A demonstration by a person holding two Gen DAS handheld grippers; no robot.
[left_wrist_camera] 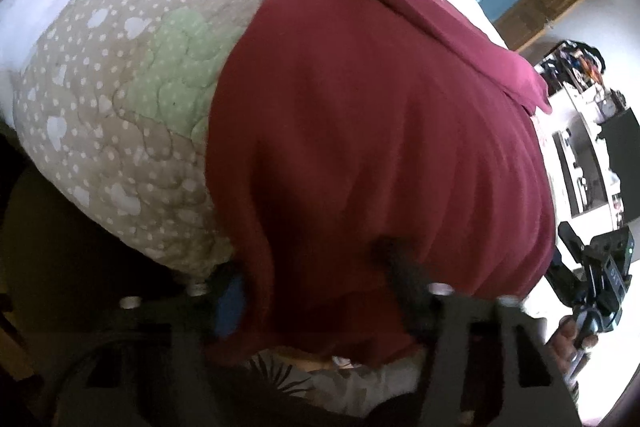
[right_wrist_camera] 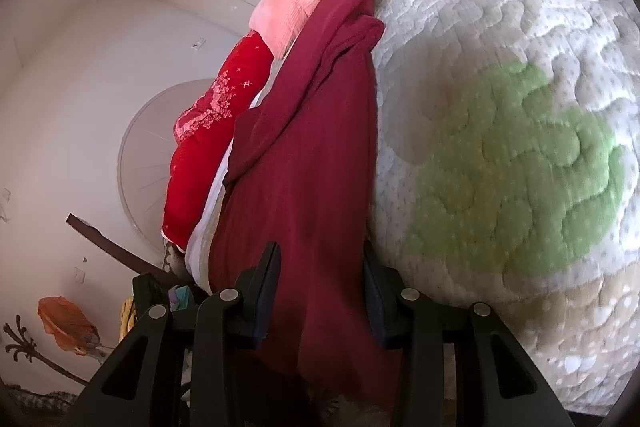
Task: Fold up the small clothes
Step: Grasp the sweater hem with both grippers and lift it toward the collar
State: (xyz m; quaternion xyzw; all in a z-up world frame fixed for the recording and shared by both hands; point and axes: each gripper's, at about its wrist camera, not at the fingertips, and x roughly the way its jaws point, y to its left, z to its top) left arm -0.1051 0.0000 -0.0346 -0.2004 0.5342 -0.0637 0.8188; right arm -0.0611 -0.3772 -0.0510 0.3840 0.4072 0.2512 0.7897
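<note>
Right gripper (right_wrist_camera: 320,267) jaws partly closed, clamped on the hem of the maroon knit garment (right_wrist_camera: 304,155), left gripper (left_wrist_camera: 312,267) pinching its other edge, soft ribbed cloth hanging creased over the quilted, dotted bedspread (right_wrist_camera: 500,147) with green and red patches.

Both wrist views look close along their claws, sharing the maroon garment (left_wrist_camera: 380,131) and quilt (right_wrist_camera: 520,147).
</note>
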